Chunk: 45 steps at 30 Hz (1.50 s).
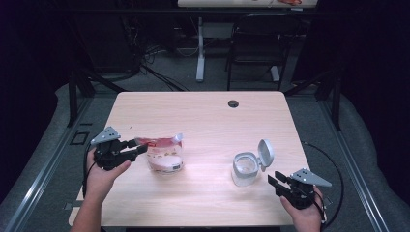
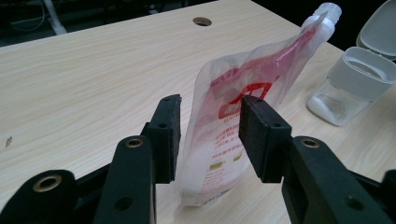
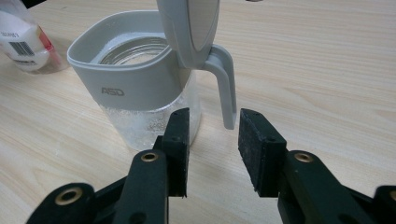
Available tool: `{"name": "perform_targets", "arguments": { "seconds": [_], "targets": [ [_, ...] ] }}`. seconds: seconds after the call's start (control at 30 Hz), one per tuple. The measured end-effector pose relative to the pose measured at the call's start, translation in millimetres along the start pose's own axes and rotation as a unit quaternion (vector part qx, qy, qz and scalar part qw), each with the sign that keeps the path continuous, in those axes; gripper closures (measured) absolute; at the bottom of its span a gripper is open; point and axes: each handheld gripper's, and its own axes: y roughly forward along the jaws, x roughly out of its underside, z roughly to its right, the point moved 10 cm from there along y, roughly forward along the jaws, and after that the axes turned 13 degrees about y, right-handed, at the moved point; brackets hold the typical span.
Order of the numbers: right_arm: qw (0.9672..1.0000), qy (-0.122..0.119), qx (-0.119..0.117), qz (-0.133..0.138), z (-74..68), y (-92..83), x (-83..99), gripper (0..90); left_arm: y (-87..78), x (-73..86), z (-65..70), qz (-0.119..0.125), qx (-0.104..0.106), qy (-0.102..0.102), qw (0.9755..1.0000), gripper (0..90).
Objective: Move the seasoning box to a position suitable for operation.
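Refill work, by the look of it: pouch contents into the jar, with the grasp step in hand.

Left gripper [image 2: 210, 137] at the pouch [image 2: 243, 116], jaws open a moderate way with the pouch's edge standing between them. Right-hand pad seemingly touching or just shy of the film, left-hand pad clearly apart from it; not yet clamped. Pouch upright on the worktop [image 2: 84, 70], spout [image 2: 327, 11] at the far top corner, tilted away beyond the jaws. In the high view, the same gripper [image 1: 140, 147] at the pouch's [image 1: 164, 154] upper left edge.

Right gripper [image 3: 212, 149] likewise open and empty, just short of the jar [image 3: 140, 88]. Jar's handle [image 3: 226, 84] straight ahead of the gap between the jaws, glass body ahead of the left-hand jaw. Lid [image 3: 191, 28] flipped up, mouth open. Jar well apart from the pouch in the high view, right gripper [image 1: 280, 181] near the jar [image 1: 245, 169].

Next, probably: close the left jaws firmly on the pouch's upper part, high enough to steer the spout, not so hard as to squeeze the contents out. For the right: ease forward and close on the handle to steady the jar before any lift and pour.
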Motion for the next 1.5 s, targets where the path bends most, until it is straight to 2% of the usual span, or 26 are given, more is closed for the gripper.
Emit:
{"name": "perform_targets", "arguments": {
  "seconds": [0.37, 0.57, 0.77, 0.9, 1.2, 1.3, 1.5],
  "targets": [
    [1.0000, 0.000, -0.004, -0.001, -0.5, 3.5, 0.2, 65.0, -1.0, 1.9, 3.8, 0.004, -0.005, 0.019, 0.9998, 64.5],
    [1.0000, -0.004, -0.006, -0.002, -3.7, 6.5, -2.0, 65.0, -2.7, 2.9, 5.0, 0.008, -0.004, 0.016, 0.9998, 65.0],
    [0.9999, -0.004, -0.015, 0.008, -11.3, 2.9, -6.5, 62.5, -3.0, 3.3, 5.5, 0.008, -0.006, 0.019, 0.9998, 64.7],
    [0.9994, 0.006, -0.021, 0.028, -17.4, -1.1, -14.5, 56.7, -3.1, 3.1, 5.9, 0.008, -0.007, 0.020, 0.9998, 64.1],
    [0.9990, -0.005, -0.009, 0.043, -26.1, 6.6, -31.9, 54.4, -3.0, 2.9, 5.7, 0.009, -0.006, 0.016, 0.9998, 63.6],
    [0.9985, 0.000, -0.005, 0.055, -27.8, 9.9, -39.0, 54.8, -3.4, 3.1, 5.7, 0.008, -0.005, 0.017, 0.9998, 63.4],
    [0.9986, 0.006, 0.007, 0.051, -25.5, 18.3, -44.8, 63.6, -4.6, 4.2, 4.1, 0.008, -0.005, 0.015, 0.9998, 63.4]
  ]
}}
